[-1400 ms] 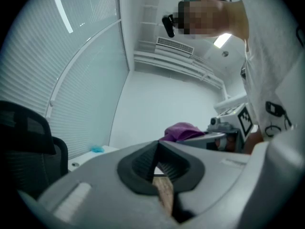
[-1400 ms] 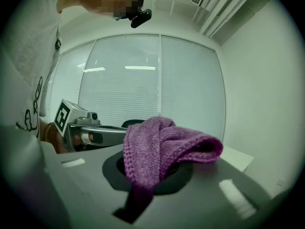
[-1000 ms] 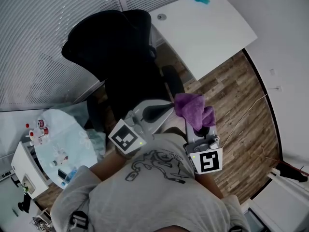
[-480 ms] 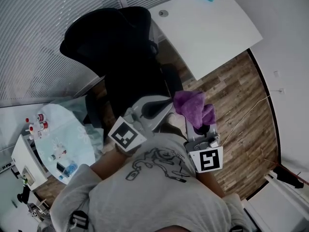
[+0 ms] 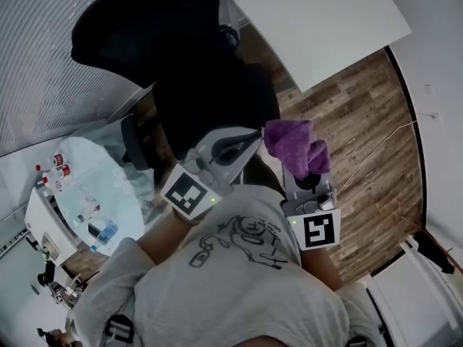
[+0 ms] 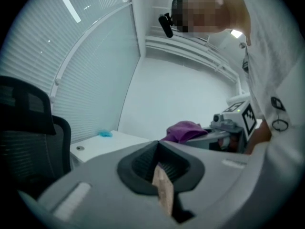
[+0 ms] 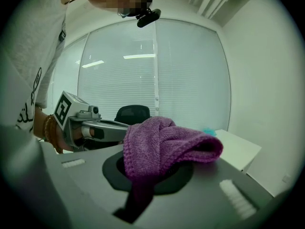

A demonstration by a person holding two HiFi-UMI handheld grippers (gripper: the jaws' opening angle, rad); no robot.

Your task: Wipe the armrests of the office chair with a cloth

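A purple cloth (image 5: 293,149) is bunched in my right gripper (image 5: 289,139), whose jaws are shut on it; the right gripper view shows the cloth (image 7: 162,144) spilling over the jaw tips. My left gripper (image 5: 249,137) is shut with nothing in it, and its jaws meet in the left gripper view (image 6: 159,159). Both grippers are held close to my chest, side by side. The black office chair (image 5: 195,71) stands in front of them, with one armrest (image 5: 132,144) at its left side. The other armrest is hidden behind the grippers.
A white desk (image 5: 325,20) stands to the right of the chair, with a small teal thing (image 6: 105,133) on it. Window blinds (image 5: 43,63) run along the left. A round glass table (image 5: 90,197) with small bottles is at lower left. Wood floor (image 5: 369,157) lies to the right.
The view has shifted toward the chair, so chair and desk sit higher in the picture. Both grippers stay shut, close together, the purple cloth still in the right one.
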